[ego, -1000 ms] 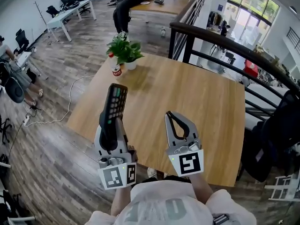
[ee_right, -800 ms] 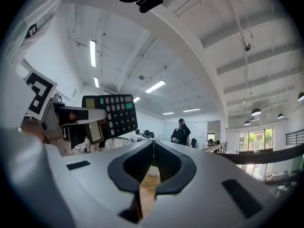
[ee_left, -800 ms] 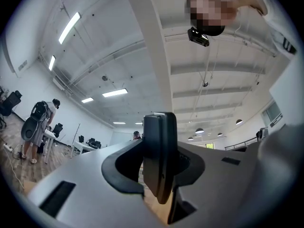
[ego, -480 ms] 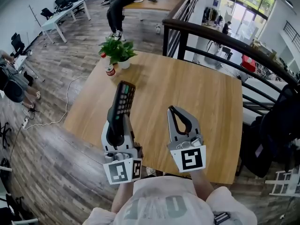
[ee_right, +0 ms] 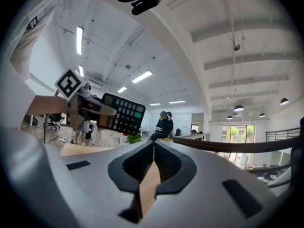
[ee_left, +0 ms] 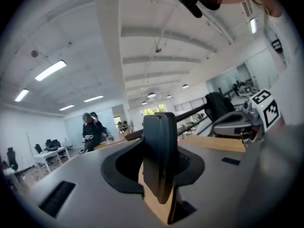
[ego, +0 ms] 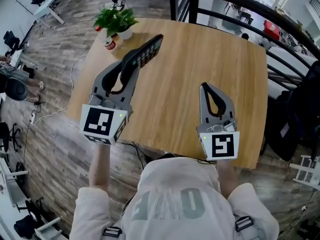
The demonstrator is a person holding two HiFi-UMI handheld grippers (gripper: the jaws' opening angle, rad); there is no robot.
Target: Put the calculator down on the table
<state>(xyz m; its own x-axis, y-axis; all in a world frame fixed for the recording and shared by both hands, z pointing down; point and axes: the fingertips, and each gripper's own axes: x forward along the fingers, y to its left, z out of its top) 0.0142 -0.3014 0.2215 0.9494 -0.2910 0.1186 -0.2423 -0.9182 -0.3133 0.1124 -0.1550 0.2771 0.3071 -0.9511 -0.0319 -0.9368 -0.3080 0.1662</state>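
one calculator point(ego: 149, 52) | clamped between left gripper point(ego: 131, 62) jaws | above table point(ego: 195, 59)

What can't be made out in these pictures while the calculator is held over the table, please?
- Calculator, lower end: in the head view it is hidden inside the left gripper.
- Its key labels: the left gripper view shows it edge-on, and in the right gripper view they are too small.
- Small can label, beside the plant: too small in the head view.
- Table, near edge: partly covered in the head view by the left gripper and the right gripper.
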